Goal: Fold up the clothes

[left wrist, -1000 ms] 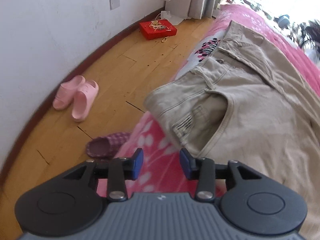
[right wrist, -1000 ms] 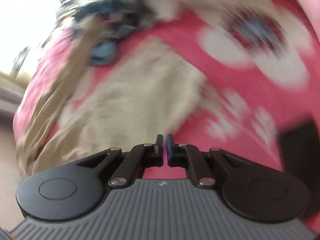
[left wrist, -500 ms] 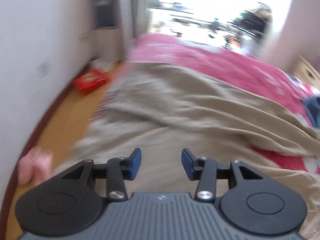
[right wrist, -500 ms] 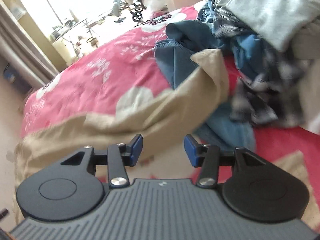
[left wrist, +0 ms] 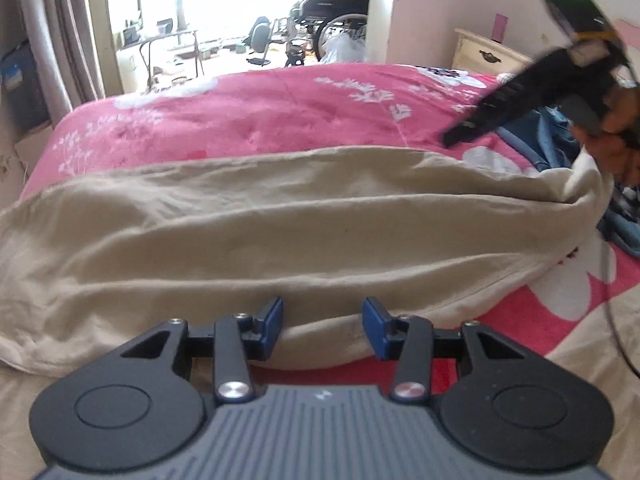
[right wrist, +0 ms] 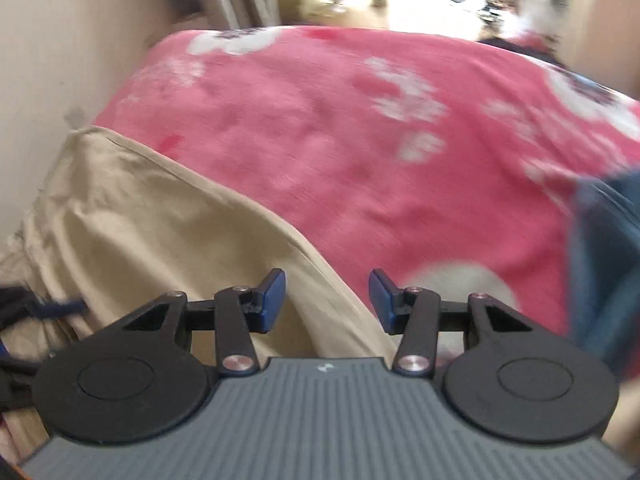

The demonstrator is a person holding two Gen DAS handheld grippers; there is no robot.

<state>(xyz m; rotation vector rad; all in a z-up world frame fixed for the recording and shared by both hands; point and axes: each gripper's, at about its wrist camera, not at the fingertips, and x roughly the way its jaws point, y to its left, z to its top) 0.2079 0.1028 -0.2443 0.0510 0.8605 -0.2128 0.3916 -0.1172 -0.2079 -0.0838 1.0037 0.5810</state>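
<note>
Beige trousers (left wrist: 300, 232) lie lengthwise across the pink flowered bedspread (left wrist: 260, 120), folded into a long band. My left gripper (left wrist: 322, 328) is open just above their near edge, with cloth below the jaws and nothing pinched. My right gripper (right wrist: 327, 300) is also open, over the trousers' (right wrist: 140, 220) slanting edge where it meets the bedspread (right wrist: 360, 140). In the left wrist view the right gripper (left wrist: 456, 138) shows at the upper right, held by a hand (left wrist: 616, 148) above the trousers' far end.
Blue clothes (left wrist: 552, 136) lie heaped at the right of the bed, seen also as blue cloth (right wrist: 608, 248). A cream nightstand (left wrist: 484, 56) stands against the far wall, a wheelchair (left wrist: 332, 4) in the bright doorway, curtains (left wrist: 60, 40) at left.
My right gripper went from shut to open and swung away from the clothes heap toward the trousers. My left gripper swung from the waistband and the floor side to face across the bed.
</note>
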